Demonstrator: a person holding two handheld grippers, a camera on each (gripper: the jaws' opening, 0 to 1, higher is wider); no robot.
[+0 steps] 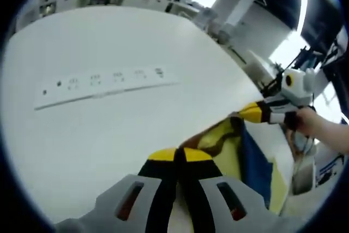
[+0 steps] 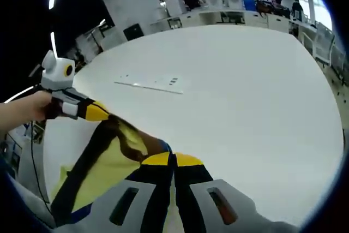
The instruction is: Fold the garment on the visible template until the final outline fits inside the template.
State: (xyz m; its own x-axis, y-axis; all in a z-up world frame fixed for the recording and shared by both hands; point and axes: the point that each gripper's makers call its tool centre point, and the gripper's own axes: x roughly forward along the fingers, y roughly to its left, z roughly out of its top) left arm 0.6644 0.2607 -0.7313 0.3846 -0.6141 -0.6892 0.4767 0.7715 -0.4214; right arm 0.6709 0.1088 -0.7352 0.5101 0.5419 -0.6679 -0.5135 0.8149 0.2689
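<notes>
Garment [image 1: 240, 156] pinched in both closed grippers; blue panel in left gripper view, seemingly yellow-brown in right

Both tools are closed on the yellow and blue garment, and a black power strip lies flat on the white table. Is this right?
Not quite: the power strip is white, not black, as the left gripper view shows. The rest holds: the left tool and right tool are both closed on the yellow and blue garment, above the white table.

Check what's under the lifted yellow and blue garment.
Beneath the yellow and blue fabric garment, the white round table shows around its edges. The patch directly under it is covered, so no template can be confirmed there. Both grippers, left and right, pinch the fabric.
</notes>
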